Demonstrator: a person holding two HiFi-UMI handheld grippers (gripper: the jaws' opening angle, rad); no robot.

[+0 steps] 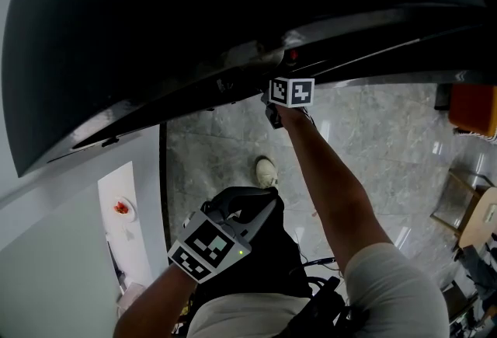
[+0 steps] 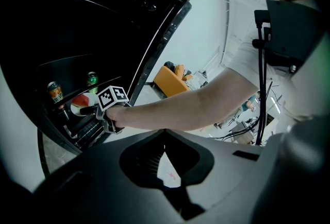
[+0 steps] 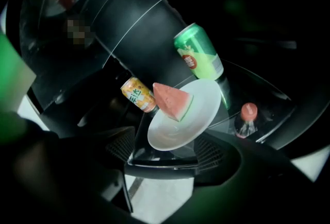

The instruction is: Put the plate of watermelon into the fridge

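The left hand-held gripper (image 2: 166, 156) hangs low by the person's body, its jaws pressed together with nothing between them, and it plays no part in this step. Further right, the right hand-held gripper (image 3: 166, 158) reaches into the open fridge under the edge of the door (image 2: 161, 42). Its jaws are spread wide and its pads are off the plate.

The plate (image 3: 192, 120) sits on the glass shelf (image 3: 161, 165) inside the fridge, its near rim between the wide jaws. An orange can (image 3: 137, 93) is just beside it on the left. The 1 wedge of watermelon (image 3: 171, 100) lies on the plate's left half. Behind and to the right is a green can (image 3: 198, 53), and further right a red-capped bottle (image 3: 247, 117).

The plate looks set down, so the step in hand is probably the release and retreat. To do it well, keep the jaws wide and draw the right hand-held gripper straight back along the shelf line. It should neither lift nor swing sideways, so that no pad catches the rim or drags the plate forward. The orange can is the nearest thing to knock. Once the gripper is clear of the shelf edge, the door can be shut.
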